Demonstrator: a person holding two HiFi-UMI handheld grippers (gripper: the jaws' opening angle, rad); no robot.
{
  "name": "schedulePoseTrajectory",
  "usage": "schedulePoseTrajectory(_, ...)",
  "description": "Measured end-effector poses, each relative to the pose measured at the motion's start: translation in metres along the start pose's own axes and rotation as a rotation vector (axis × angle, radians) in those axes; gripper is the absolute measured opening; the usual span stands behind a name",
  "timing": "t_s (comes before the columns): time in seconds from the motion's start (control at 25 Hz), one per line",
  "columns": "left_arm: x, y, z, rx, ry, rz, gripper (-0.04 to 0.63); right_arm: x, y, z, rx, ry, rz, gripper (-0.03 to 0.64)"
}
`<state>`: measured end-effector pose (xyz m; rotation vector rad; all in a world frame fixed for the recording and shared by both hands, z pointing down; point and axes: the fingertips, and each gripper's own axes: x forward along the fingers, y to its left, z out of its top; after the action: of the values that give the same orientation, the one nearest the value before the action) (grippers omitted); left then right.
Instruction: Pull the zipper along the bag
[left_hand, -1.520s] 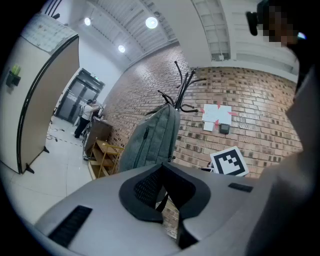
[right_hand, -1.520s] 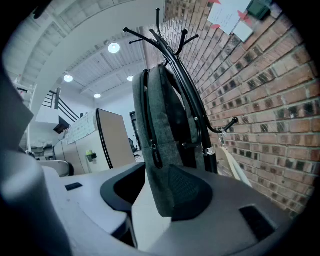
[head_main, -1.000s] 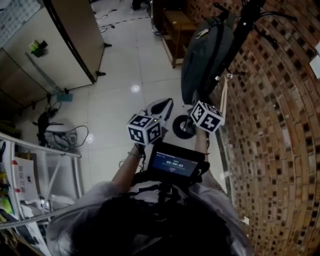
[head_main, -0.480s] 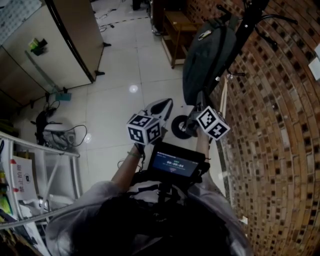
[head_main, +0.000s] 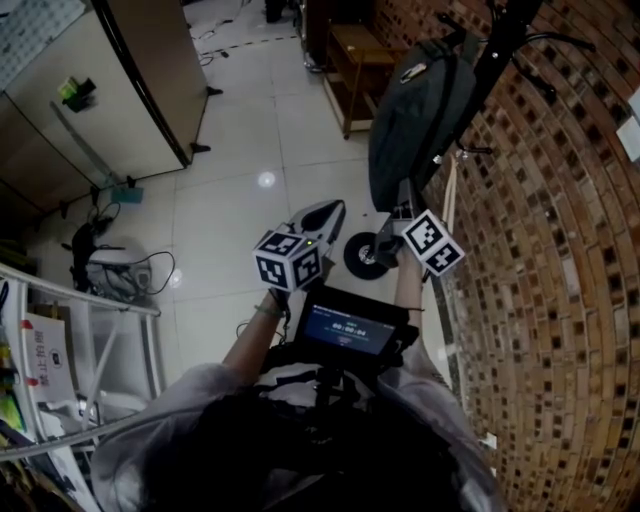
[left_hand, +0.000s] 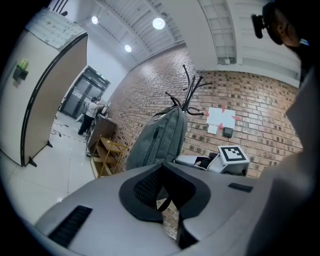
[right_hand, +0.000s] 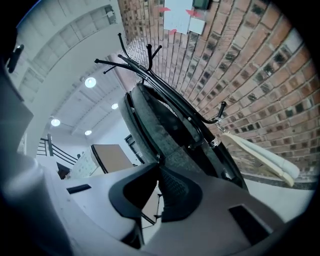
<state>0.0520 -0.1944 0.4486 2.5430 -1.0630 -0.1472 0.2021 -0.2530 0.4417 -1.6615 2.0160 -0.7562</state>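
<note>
A grey backpack (head_main: 420, 120) hangs on a black coat stand (head_main: 500, 30) against the brick wall. Its dark zipper line runs down the side panel (left_hand: 152, 142). My right gripper (head_main: 408, 215) reaches up to the bag's lower end. In the right gripper view the bag (right_hand: 165, 125) fills the middle, and the right gripper (right_hand: 158, 159) is shut, its tips pinching a small dark zipper tab at the bag's edge. My left gripper (head_main: 290, 262) hangs lower and to the left, apart from the bag. In the left gripper view the left gripper (left_hand: 163, 166) is shut with nothing in it.
The brick wall (head_main: 560, 250) stands close on the right. A small wheel (head_main: 362, 255) and a white scooter body (head_main: 318, 215) sit on the tiled floor below the bag. A wooden shelf (head_main: 350, 60) stands behind, a beige partition (head_main: 150, 70) at the far left.
My right gripper has shifted a little right and up toward the bag's lower end. The left gripper has stayed where it was.
</note>
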Motion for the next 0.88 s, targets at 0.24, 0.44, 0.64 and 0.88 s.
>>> schedulePoseTrajectory(0.24, -0.002, 0.006, 0.000, -0.003, 0.003, -0.002, 0.008, -0.003, 0.004, 0.002, 0.062, 0.051, 0.075, -0.003)
schedulePoseTrajectory(0.44, 0.004, 0.005, 0.000, -0.015, 0.004, -0.020, 0.007, -0.003, 0.011, 0.007, 0.127, 0.077, 0.156, -0.003)
schedulePoseTrajectory(0.64, 0.011, 0.000, 0.001, -0.021, 0.003, -0.039, 0.007, -0.002, 0.014, 0.010, 0.111, 0.115, 0.168, 0.002)
schedulePoseTrajectory(0.88, 0.015, 0.005, 0.002, -0.033, -0.002, -0.042, 0.007, 0.001, 0.019, 0.020, 0.054, 0.129, 0.196, 0.011)
